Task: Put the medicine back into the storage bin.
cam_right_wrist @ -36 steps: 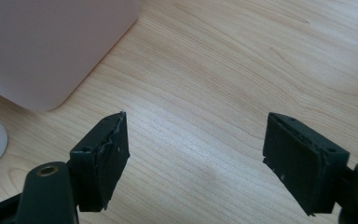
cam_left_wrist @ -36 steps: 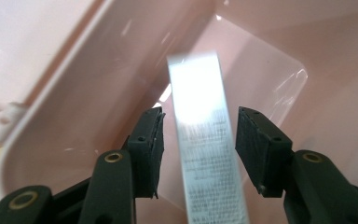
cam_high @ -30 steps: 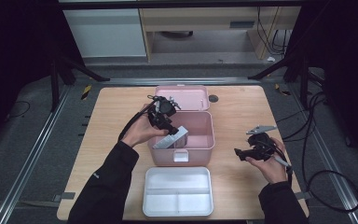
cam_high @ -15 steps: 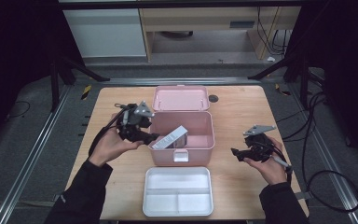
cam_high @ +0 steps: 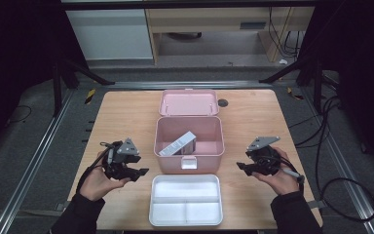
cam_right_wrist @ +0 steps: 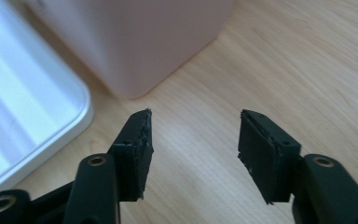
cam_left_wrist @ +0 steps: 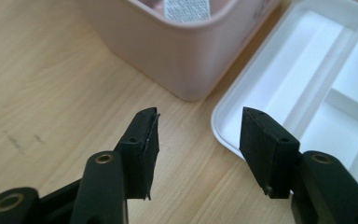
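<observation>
Two grippers, one pink box, one white tray, one grey carton, one wooden table [cam_high: 126, 112].
Left gripper [cam_high: 135, 171] at lower left of high view, on table left of pink box [cam_high: 189, 155]; jaws parted about halfway, nothing between, bare wood in the gap in left gripper view [cam_left_wrist: 198, 135].
Right gripper [cam_high: 243, 166] at lower right of high view, right of box; jaws parted, nothing held, just been closing, only table between them in right gripper view [cam_right_wrist: 193, 140].
Pink box at frame centre, lid [cam_high: 189, 102] flipped open behind it toward top of frame.
Grey carton [cam_high: 177, 144] lies tilted inside box, left part; printed end visible at top of left gripper view [cam_left_wrist: 186, 9].
White tray [cam_high: 186, 200] with three compartments, bottom centre, just below box; corner seen at right of left gripper view [cam_left_wrist: 307, 84] and at left of right gripper view [cam_right_wrist: 23, 107].
Versus one second ago: left gripper then over box at the carton, now out of box and down on the left, well apart from carton.
Carton left in box.
Right hand almost same spot.
Box, lid, tray unmoved.
</observation>
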